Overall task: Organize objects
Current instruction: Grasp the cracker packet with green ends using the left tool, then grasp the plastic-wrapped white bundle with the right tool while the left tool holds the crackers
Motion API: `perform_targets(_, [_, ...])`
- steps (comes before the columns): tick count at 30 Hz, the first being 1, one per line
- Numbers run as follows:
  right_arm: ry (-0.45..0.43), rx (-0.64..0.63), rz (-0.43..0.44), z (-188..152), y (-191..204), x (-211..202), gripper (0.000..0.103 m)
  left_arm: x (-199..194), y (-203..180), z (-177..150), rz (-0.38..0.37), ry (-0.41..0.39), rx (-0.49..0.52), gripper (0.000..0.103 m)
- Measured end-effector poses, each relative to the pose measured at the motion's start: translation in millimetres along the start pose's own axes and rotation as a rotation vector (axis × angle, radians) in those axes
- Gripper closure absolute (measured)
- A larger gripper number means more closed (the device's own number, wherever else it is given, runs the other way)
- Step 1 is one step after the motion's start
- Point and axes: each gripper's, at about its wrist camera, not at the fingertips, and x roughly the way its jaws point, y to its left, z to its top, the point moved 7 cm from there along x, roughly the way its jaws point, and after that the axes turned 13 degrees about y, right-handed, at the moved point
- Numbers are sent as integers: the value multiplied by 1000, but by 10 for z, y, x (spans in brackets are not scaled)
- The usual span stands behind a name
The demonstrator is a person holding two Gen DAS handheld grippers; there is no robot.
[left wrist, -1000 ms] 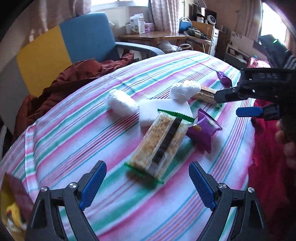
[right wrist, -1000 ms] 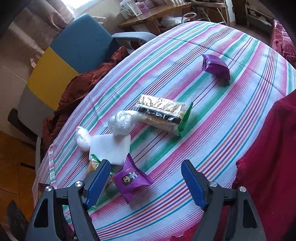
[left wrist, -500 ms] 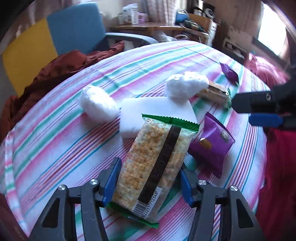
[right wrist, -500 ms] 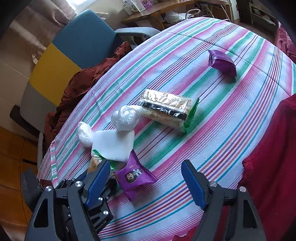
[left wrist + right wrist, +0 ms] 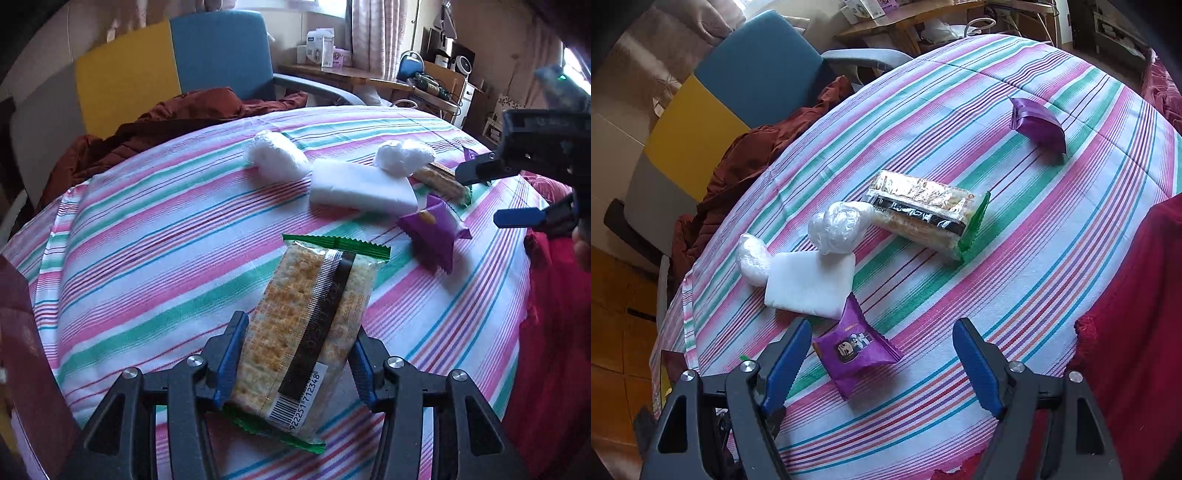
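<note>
Crackers in the green-edged cracker pack (image 5: 314, 328) run lengthwise straight away from our left gripper (image 5: 295, 360), so its closing jaws press the pack's two long sides near the barcode end, the far end above the striped tablecloth (image 5: 155, 266). Our right gripper (image 5: 882, 363) hangs spread and empty over the purple snack packet (image 5: 855, 347), well apart from the pack. We judge the left hand alone placed to carry it.

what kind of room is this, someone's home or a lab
Most likely a lived-in home room: a striped tablecloth with snack packets on it, a blue and yellow armchair draped with clothing, and a cluttered wooden desk beside curtains.
</note>
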Motion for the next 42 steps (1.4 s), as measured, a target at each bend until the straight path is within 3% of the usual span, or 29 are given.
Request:
perform_targets(12, [9,-29,-91,-13,-5,55,23,13,23,-11,-25,-38,-13,51])
perform_targets(19, [-11,-114,-131,111,243,-51,23,5,38,-15,-42,-47,-20,51])
perform_targets(25, [-95,-262,-286,535,619,4,23,8,41,-11,-50,-50,-22,51])
perform_targets(28, [-63,-321,-362,672,689,225,23,11,47,-10,-55,-51,-25,50])
perform_targets(30, [-30,-346,-391,696,666,416,29,10,50,-12,-58,-52,-26,50])
perform_targets(32, [-16,-356,-386,670,598,535,46,9,55,-15,-60,-53,-27,50])
perform_targets(42, [-92,-377,-264,647,691,366,50,-4,54,-17,-50,-54,-23,50])
